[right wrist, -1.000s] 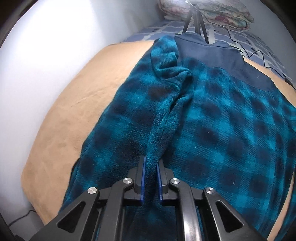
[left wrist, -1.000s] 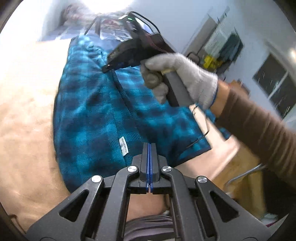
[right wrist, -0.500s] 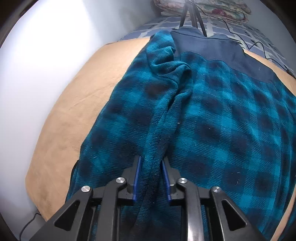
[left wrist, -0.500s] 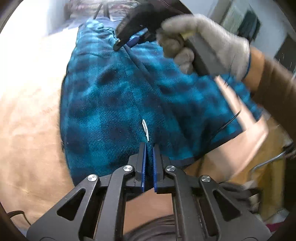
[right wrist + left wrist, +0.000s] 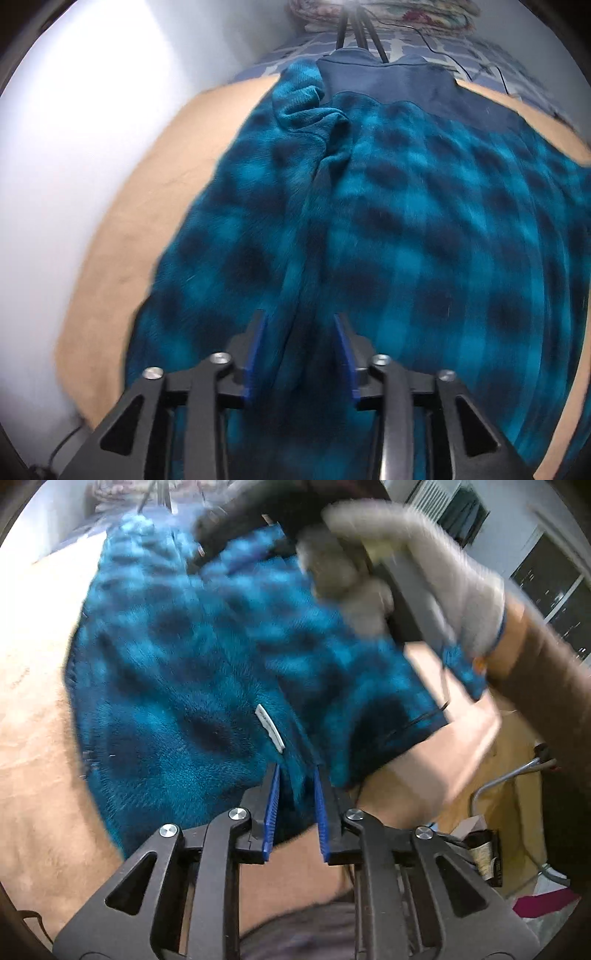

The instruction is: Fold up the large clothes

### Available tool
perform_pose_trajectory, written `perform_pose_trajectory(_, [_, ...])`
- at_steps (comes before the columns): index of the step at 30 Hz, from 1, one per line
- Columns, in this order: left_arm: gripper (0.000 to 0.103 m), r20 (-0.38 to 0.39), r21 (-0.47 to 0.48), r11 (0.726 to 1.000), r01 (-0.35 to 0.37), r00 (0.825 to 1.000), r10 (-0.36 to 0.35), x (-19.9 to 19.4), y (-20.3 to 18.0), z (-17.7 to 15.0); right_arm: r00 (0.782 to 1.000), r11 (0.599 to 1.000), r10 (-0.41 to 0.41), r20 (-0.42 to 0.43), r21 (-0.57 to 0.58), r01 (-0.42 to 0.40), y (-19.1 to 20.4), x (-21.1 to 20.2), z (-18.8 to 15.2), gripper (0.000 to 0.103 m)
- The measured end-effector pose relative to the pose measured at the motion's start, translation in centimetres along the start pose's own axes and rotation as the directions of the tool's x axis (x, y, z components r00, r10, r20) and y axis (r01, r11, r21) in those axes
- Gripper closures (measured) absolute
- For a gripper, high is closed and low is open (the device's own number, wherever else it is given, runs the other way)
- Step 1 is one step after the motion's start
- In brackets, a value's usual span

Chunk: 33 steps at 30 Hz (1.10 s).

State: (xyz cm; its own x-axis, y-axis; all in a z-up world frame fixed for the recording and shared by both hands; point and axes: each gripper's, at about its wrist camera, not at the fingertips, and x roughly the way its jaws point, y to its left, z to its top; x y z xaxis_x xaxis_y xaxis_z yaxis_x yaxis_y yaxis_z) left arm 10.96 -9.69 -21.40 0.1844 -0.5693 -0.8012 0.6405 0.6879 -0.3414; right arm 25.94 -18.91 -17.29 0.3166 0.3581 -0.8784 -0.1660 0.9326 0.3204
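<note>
A blue and black checked fleece jacket (image 5: 177, 664) lies spread on a tan blanket (image 5: 33, 709). It also fills the right wrist view (image 5: 424, 229), with its dark blue collar (image 5: 388, 85) at the far end. My left gripper (image 5: 295, 771) is open, its jaws either side of a fold at the jacket's near hem, beside a white label (image 5: 269, 727). My right gripper (image 5: 299, 321) is open, its jaws straddling a raised ridge of fleece. The right gripper also shows blurred in the left wrist view (image 5: 199, 554), held by a gloved hand (image 5: 399, 572).
A tripod (image 5: 356, 33) and patterned bedding (image 5: 388, 14) stand beyond the collar. A white wall (image 5: 74, 129) runs along the left of the blanket. Past the blanket's right edge there is clutter and a metal frame (image 5: 509, 779).
Both grippers have opened: the left from fully shut, the right from a narrow grip on the fleece ridge. The left has moved up to the hem. The gloved hand came closer.
</note>
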Motion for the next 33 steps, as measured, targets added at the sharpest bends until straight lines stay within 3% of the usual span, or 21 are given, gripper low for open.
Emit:
perform_pose_trajectory(2, [0.063,0.078,-0.026,1.0,-0.013,0.997,0.015,-3.2,0.6,-0.8,1.0,1.0,0.018,0.007,0.013,-0.019,0.1,-1.6,-1.6,0.041])
perform_pose_trajectory(4, [0.048,0.143,-0.069,0.995,-0.072,0.986,0.081,-5.6,2.1,-1.8,0.998,0.998,0.056,-0.017,0.028,-0.055,0.6,-2.7,-3.8,0.04])
perform_pose_trajectory(6, [0.046,0.156,-0.17,0.978,-0.117,0.977,0.144,-6.7,5.2,-2.7,0.993,0.994,0.105,-0.048,0.044,-0.103,1.0,-3.3,-6.0,0.037])
perform_pose_trajectory(9, [0.047,0.098,-0.35,0.935,-0.067,0.989,0.108,-5.3,10.1,-4.0,0.978,0.984,0.166,-0.129,0.082,-0.157,1.8,-2.8,-9.8,0.037])
perform_pose_trajectory(10, [0.047,0.086,-0.369,0.928,-0.051,0.992,0.089,-4.5,10.7,-4.2,0.973,0.982,0.178,-0.147,0.093,-0.165,1.9,-2.5,-10.5,0.037])
perform_pose_trajectory(12, [0.052,0.061,-0.385,0.922,-0.037,0.996,0.066,-2.8,10.9,-4.2,0.962,0.975,0.208,-0.175,0.116,-0.19,2.5,-1.7,-12.5,0.041])
perform_pose_trajectory(13, [0.075,0.057,-0.386,0.922,-0.01,0.998,0.035,-2.0,10.8,-4.1,0.961,0.974,0.211,-0.177,0.119,-0.191,2.7,-1.4,-13.1,0.042])
perform_pose_trajectory(14, [0.088,0.053,-0.386,0.923,0.009,0.999,0.012,-1.5,10.7,-4.0,0.963,0.975,0.208,-0.172,0.121,-0.188,2.9,-1.4,-13.4,0.047])
perform_pose_trajectory(15, [0.089,0.053,-0.385,0.923,0.011,0.999,0.01,-1.1,10.7,-3.8,0.965,0.974,0.208,-0.163,0.123,-0.189,3.1,-1.4,-13.6,0.059])
perform_pose_trajectory(16, [0.093,0.061,-0.379,0.925,0.009,0.998,0.015,-1.1,10.4,-3.6,0.965,0.973,0.21,-0.16,0.132,-0.19,3.2,-1.4,-13.7,0.063])
perform_pose_trajectory(18, [0.094,0.104,-0.394,0.918,0.043,0.995,-0.002,-2.6,10.5,-3.6,0.968,0.975,0.196,-0.157,0.139,-0.174,3.1,-1.5,-13.7,0.08])
perform_pose_trajectory(19, [0.094,0.131,-0.399,0.915,0.057,0.991,-0.005,-3.9,10.3,-3.7,0.965,0.969,0.215,-0.15,0.153,-0.192,3.0,-1.8,-13.7,0.089])
perform_pose_trajectory(20, [0.095,0.158,-0.395,0.917,0.056,0.987,0.008,-5.3,10.2,-3.9,0.944,0.942,0.301,-0.137,0.196,-0.272,2.7,-2.3,-13.6,0.097])
perform_pose_trajectory(23, [0.095,0.19,-0.397,0.916,0.051,0.981,0.028,-7.4,10.3,-4.5,0.893,0.875,0.448,-0.044,0.224,-0.428,3.0,-4.7,-13.4,0.097])
perform_pose_trajectory(25, [0.095,0.137,-0.375,0.927,-0.015,0.988,0.072,-6.1,10.4,-4.9,0.875,0.851,0.483,-0.032,0.251,-0.461,2.9,-4.3,-13.7,0.097])
perform_pose_trajectory(27, [0.095,0.072,-0.355,0.931,-0.08,0.991,0.112,-3.9,10.3,-5.2,0.92,0.909,0.377,-0.102,0.228,-0.348,3.4,-2.4,-14.3,0.097])
perform_pose_trajectory(29, [0.094,0.043,-0.308,0.94,-0.144,0.985,0.165,-2.6,9.6,-5.4,0.944,0.946,0.292,-0.156,0.196,-0.26,3.7,-0.6,-14.9,0.097])
perform_pose_trajectory(32, [0.092,0.062,-0.308,0.941,-0.138,0.984,0.164,-3.4,9.3,-5.2,0.963,0.971,0.224,-0.148,0.115,-0.208,5.1,-0.9,-14.8,0.095])
perform_pose_trajectory(33, [0.091,0.08,-0.307,0.943,-0.132,0.983,0.164,-4.3,9.1,-4.9,0.967,0.975,0.212,-0.138,0.09,-0.201,5.8,-1.5,-14.9,0.087])
